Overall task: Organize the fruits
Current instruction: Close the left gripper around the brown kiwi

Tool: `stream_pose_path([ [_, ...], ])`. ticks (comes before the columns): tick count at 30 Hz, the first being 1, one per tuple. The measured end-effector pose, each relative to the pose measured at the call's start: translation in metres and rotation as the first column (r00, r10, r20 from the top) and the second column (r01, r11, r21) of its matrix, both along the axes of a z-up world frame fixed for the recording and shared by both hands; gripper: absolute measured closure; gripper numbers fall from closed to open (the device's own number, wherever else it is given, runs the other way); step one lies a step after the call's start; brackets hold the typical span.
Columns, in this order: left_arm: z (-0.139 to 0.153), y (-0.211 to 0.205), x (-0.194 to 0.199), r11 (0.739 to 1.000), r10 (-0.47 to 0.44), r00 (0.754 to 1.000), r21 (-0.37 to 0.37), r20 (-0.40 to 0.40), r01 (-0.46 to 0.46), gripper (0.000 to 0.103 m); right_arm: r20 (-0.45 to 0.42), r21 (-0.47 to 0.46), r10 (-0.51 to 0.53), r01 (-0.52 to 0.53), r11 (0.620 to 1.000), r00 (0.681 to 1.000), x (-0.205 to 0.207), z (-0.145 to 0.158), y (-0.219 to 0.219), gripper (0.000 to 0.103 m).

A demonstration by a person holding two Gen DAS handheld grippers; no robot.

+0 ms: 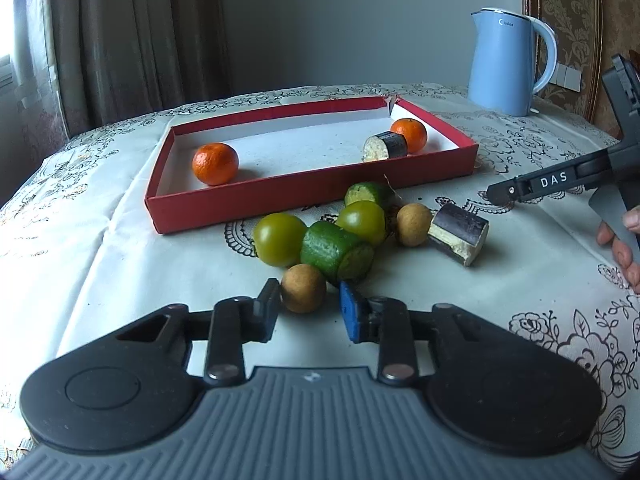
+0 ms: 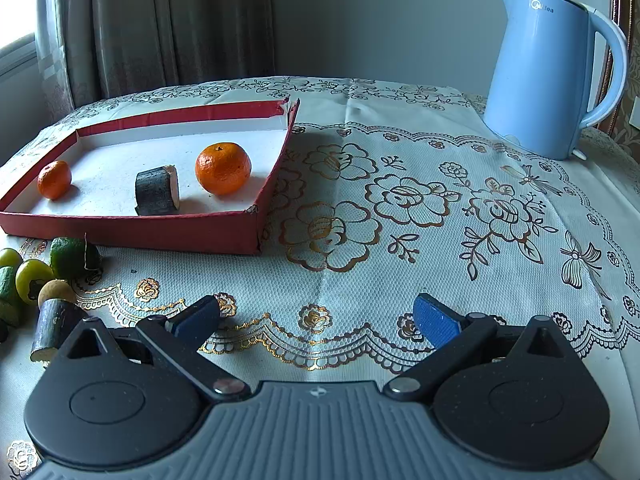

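Left wrist view: the left gripper (image 1: 308,300) has its jaws closed on a brown longan (image 1: 303,288) at the near end of the fruit cluster on the table (image 1: 100,260), presumably for transfer to the red tray (image 1: 312,196).

Right wrist view: the right gripper (image 2: 320,320) hovers with jaws fully spread and empty, clear of the tray's tangerine (image 2: 223,168).

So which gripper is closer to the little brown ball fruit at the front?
Left. The left gripper has its jaws around the small brown fruit. The right gripper is open over bare tablecloth, off to the pile's right.
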State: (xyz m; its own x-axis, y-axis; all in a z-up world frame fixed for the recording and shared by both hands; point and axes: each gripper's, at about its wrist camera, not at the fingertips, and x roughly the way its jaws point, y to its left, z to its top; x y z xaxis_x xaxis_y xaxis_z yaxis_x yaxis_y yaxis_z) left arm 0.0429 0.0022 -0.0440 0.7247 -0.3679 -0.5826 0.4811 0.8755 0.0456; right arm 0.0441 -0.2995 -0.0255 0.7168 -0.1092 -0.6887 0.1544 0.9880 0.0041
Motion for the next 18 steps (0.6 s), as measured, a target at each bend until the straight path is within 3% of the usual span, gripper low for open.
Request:
stream_pose_path([
  [2,0.001,0.002,-0.001,1.000,0.011,1.000,-0.002,0.003,-0.011,0.081,0.000,0.000,0.000,0.000,1.000,1.000,0.000,0.000,0.000,0.000],
  [10,0.006,0.007,-0.014,1.000,0.020,0.999,-0.025,0.029,-0.019,0.081,0.000,0.001,0.001,-0.001,1.000,1.000,0.000,0.000,0.000,0.000],
  [18,0.045,0.005,-0.016,0.998,0.050,0.991,-0.055,0.123,-0.043,0.081,0.000,0.000,0.001,-0.001,1.000,1.000,0.000,0.000,0.000,0.000],
])
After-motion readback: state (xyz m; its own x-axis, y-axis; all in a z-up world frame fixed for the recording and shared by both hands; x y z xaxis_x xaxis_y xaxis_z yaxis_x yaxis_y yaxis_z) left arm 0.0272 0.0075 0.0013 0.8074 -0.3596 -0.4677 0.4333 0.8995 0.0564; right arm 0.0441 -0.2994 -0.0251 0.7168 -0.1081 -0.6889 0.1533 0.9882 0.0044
